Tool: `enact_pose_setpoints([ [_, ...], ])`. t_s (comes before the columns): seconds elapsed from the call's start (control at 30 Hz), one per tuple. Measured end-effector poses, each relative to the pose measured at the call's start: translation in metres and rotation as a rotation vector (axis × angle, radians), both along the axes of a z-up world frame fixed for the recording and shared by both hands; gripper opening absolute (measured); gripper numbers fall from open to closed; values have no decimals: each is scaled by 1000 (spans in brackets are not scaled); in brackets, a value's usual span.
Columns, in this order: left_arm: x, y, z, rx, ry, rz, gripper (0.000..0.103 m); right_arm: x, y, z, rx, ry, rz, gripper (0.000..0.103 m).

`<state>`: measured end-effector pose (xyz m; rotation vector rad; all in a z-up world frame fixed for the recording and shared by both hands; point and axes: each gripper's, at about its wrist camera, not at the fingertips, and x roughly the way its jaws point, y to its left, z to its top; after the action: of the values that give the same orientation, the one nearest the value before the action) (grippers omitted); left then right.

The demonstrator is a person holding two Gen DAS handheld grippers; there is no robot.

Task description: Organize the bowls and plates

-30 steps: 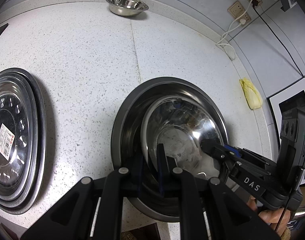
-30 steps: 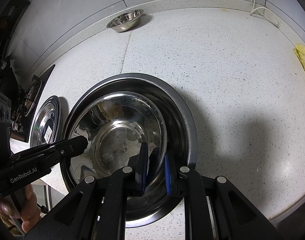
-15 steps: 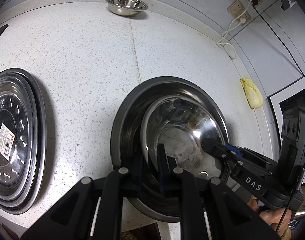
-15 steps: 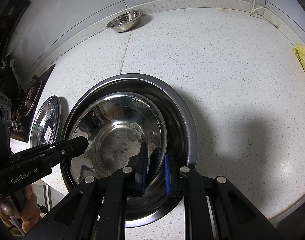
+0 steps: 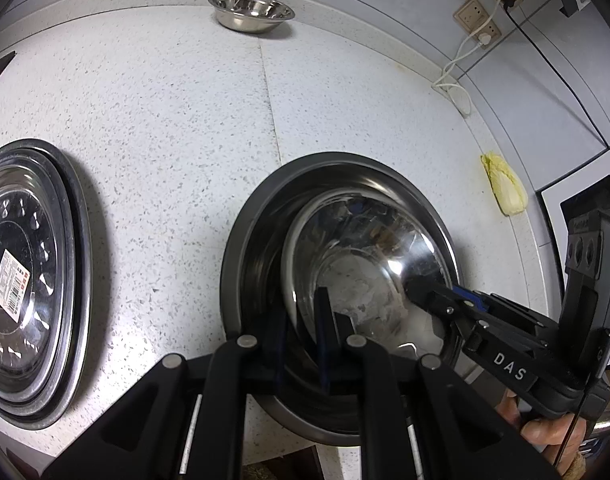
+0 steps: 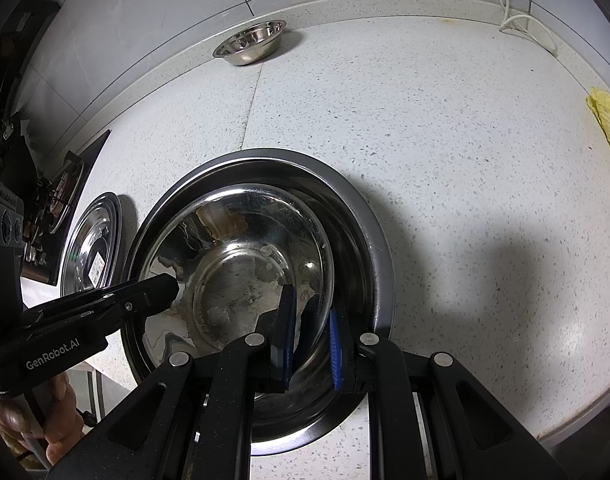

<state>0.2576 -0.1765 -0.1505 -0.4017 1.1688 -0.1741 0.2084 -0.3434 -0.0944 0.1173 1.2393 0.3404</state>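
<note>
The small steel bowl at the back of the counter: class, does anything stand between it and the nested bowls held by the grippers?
Nothing visible does. Bare speckled countertop runs from the small bowl to the nested bowls. The stacked plates lie off to the left, the yellow leafy vegetable off to the right.

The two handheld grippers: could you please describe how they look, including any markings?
Both are black, with angular linkage arms, silver pivot pins and blue-edged finger pads. The left gripper reads "GenRobot.AI" in white. The right gripper reads "DAS", with a lit green light and a thin cable on its body.
</note>
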Motion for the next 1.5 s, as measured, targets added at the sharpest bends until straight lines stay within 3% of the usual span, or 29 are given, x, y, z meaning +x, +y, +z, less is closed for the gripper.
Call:
enact_pose_setpoints([
  [0.57,-4,1,10,46,-40,-3,13,-2,-5,2,19,-7,-14,14],
  [0.73,-6,-5,14,59,-57,-42,24,-1,-9,8,23,-22,-26,14],
  [1.1,-17,-2,36,121,-154,-50,26,-2,-17,21,36,-60,-46,15],
  [1.17,-20,-2,41,125,-169,-60,28,-1,-20,24,38,-71,-55,21],
  [1.23,-21,3,45,120,-176,-61,31,1,-22,27,31,-82,-64,30],
  [1.5,3,40,64,35,-158,18,33,14,-23,45,23,-119,-69,33],
])
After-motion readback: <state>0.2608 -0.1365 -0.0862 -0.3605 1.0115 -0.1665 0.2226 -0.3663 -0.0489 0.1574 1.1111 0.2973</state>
